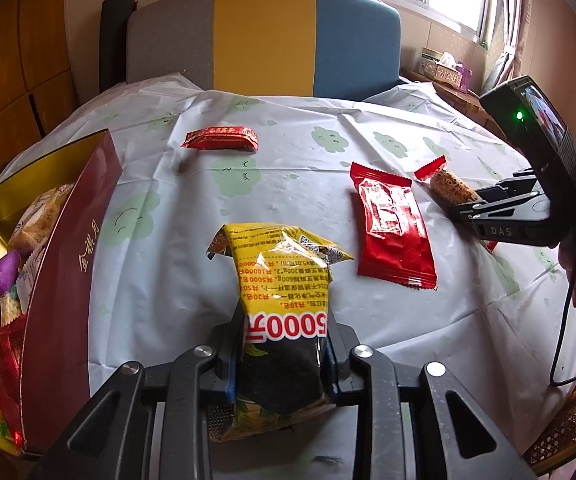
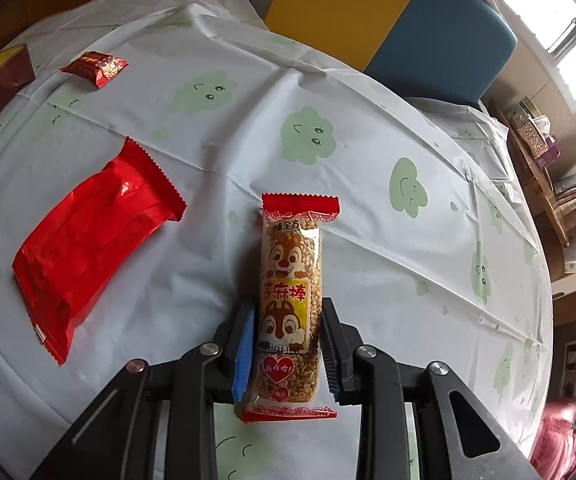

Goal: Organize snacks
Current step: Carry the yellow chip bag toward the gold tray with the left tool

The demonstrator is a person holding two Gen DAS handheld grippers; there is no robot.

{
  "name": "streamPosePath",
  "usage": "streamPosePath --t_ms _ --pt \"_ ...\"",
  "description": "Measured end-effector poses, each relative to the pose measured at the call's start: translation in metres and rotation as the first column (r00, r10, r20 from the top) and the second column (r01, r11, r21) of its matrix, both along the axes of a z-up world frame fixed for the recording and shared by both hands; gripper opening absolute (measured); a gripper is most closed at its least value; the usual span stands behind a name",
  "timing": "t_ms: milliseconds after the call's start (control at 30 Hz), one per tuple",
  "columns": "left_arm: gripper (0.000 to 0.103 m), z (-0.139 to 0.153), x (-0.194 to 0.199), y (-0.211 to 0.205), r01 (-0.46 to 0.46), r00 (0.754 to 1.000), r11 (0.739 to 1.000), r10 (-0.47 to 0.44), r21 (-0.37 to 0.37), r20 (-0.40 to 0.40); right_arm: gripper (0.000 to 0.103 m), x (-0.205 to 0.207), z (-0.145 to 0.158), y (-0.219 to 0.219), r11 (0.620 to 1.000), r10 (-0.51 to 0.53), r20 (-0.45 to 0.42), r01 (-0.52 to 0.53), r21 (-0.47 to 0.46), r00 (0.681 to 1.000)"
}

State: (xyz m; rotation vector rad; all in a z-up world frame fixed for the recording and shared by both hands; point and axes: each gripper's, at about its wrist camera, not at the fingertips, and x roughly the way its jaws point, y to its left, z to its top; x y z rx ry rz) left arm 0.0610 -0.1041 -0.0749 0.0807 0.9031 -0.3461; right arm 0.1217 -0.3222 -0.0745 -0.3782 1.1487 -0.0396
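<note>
1. Left wrist view: the left gripper has its jaws clenched on a crinkly yellow snack bag, whose lower end is hidden behind them.
2. A glossy flat red packet and a small red bar lie on the worktop, covered in smooth white plastic with green clouds.
3. A maroon box with a gold lining, cut off at the left, holds snacks.
4. Right wrist view: the right gripper grasps a clear-wrapped sesame stick, grainy, with red crimped ends.
</note>
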Motion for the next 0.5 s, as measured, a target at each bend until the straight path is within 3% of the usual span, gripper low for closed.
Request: streamPosePath --t_ms 267,500 --pt "0.028 0.008 -0.008 0.006 0.029 0.996 0.997 -0.035 -0.072 -0.085 0.03 -0.003 0.0 0.003 0.999 0.026 0.011 -0.026 -0.025 1.0" --pt "0.028 0.036 -0.019 0.024 0.062 0.994 0.983 -0.076 -0.174 -0.076 0.03 -0.004 -0.001 0.006 0.998 0.045 0.018 -0.044 -0.047 0.999"
